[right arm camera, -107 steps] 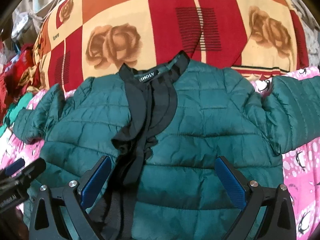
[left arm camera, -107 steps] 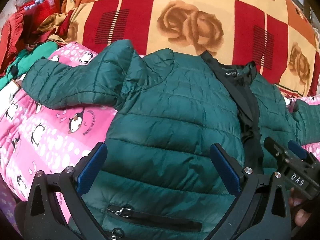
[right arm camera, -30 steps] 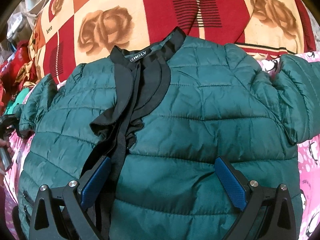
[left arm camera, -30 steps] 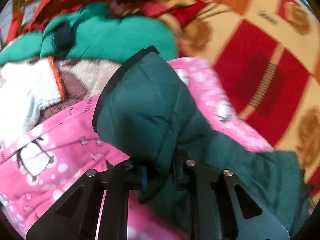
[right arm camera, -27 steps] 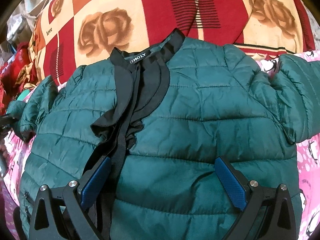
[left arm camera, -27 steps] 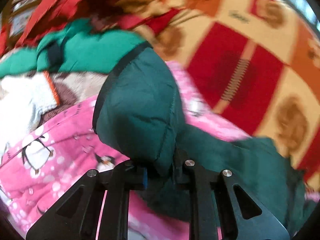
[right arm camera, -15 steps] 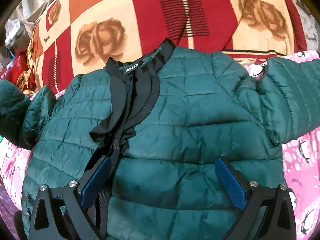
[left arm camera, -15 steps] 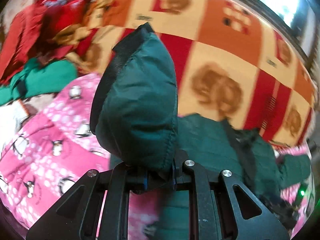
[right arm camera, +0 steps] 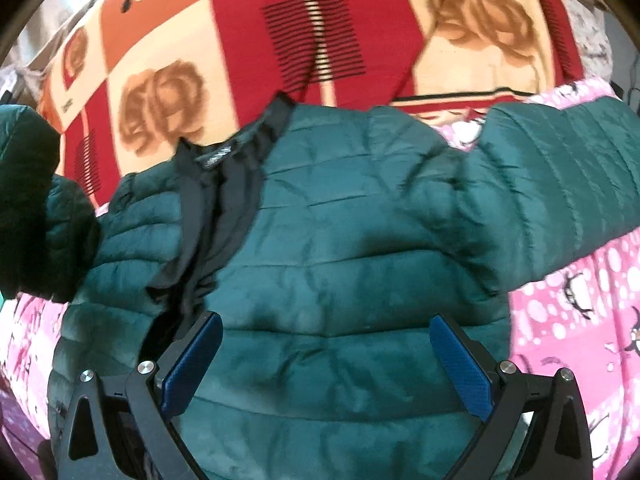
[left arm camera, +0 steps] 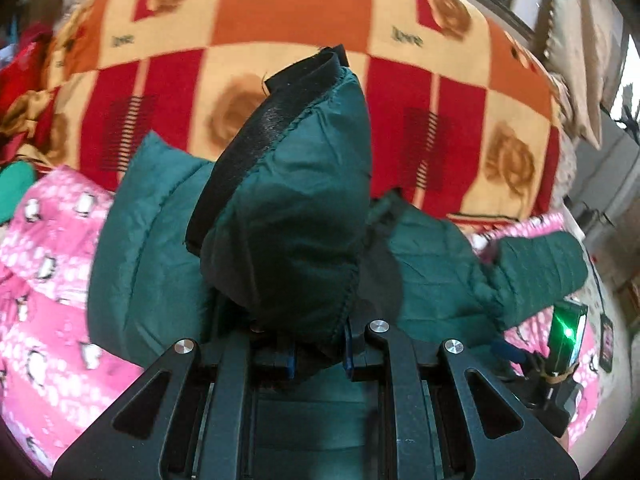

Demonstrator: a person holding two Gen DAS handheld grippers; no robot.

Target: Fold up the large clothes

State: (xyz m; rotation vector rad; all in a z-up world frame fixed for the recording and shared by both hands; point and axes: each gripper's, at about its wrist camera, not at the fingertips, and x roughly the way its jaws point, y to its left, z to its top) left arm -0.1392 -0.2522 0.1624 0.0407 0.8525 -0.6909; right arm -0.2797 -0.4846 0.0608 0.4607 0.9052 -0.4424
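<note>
The left gripper [left arm camera: 318, 354] is seen clamped on the end of one sleeve [left arm camera: 296, 216] of the green puffer jacket [right arm camera: 340, 264], the cuff's black trim [left arm camera: 260, 136] being raised toward 12 o'clock in the left wrist view. The right gripper [right arm camera: 324, 360] is held spread wide above the jacket's lower front, nothing being caught between its blue pads [right arm camera: 460, 368]. The jacket is laid front-up on a pink penguin-print sheet [right arm camera: 576, 312], with its black collar [right arm camera: 224, 156] at 11 o'clock in the right wrist view and the other sleeve [right arm camera: 560, 184] stretched out toward 2 o'clock. The lifted sleeve is glimpsed at 9 o'clock in that view. Beyond the jacket, a red, orange and cream rose-patterned blanket [right arm camera: 320, 32] is seen.
</note>
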